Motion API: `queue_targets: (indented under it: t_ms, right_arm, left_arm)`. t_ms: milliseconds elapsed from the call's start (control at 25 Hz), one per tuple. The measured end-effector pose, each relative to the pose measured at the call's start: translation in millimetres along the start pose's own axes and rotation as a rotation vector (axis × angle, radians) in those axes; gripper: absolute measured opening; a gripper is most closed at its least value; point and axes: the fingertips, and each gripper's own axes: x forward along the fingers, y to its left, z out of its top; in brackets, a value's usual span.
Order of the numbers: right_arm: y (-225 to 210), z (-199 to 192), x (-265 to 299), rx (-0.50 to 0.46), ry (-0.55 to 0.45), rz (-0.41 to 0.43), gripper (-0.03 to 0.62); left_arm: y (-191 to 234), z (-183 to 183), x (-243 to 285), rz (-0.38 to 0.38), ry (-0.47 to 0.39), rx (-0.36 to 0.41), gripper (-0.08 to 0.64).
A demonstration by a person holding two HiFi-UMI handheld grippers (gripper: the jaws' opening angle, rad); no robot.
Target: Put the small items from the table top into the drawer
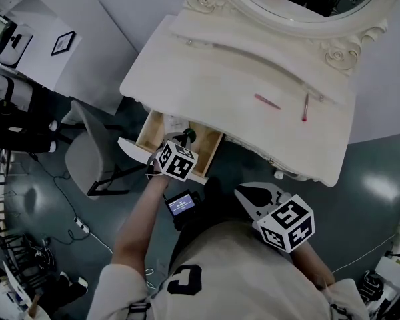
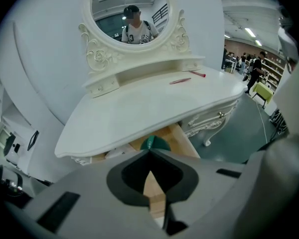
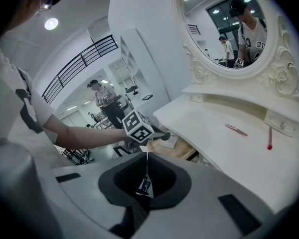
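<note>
Over the open drawer (image 1: 149,131) at the bench's front left corner, your left hand-held gripper (image 2: 149,154) points steeply down. Its jaws are closed tight on what looks like a small green item (image 2: 155,143), pinched right at the tips. That angle makes sense: it lets the item go down between the wooden drawer walls instead of catching on the overhanging edge of the bench (image 1: 207,79). A pale sheet (image 1: 175,122), perhaps paper, lies inside the drawer.

Your right hand-held gripper (image 3: 146,156) hangs back near your body, well apart from the bench. Its jaws are together and empty, out of the working arm's way.

Two slim things lie toward the right of the bench top, near the raised back ledge: a pink stick (image 1: 267,102) and a red-tipped stick (image 1: 305,107), near each other but not touching. By my reading the green item is about to go in, and those two are yours to fetch afterwards, probably with the nearer right side.
</note>
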Motion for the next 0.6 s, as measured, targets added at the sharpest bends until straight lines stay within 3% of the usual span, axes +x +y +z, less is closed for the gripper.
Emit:
queue_targets:
  t_ms: [600]
  right_arm:
    - [1,-4,6,0.028,0.017,-0.015,0.028]
  left_arm:
    - [-3,-16,19,-0.029,0.038,-0.009,0.058]
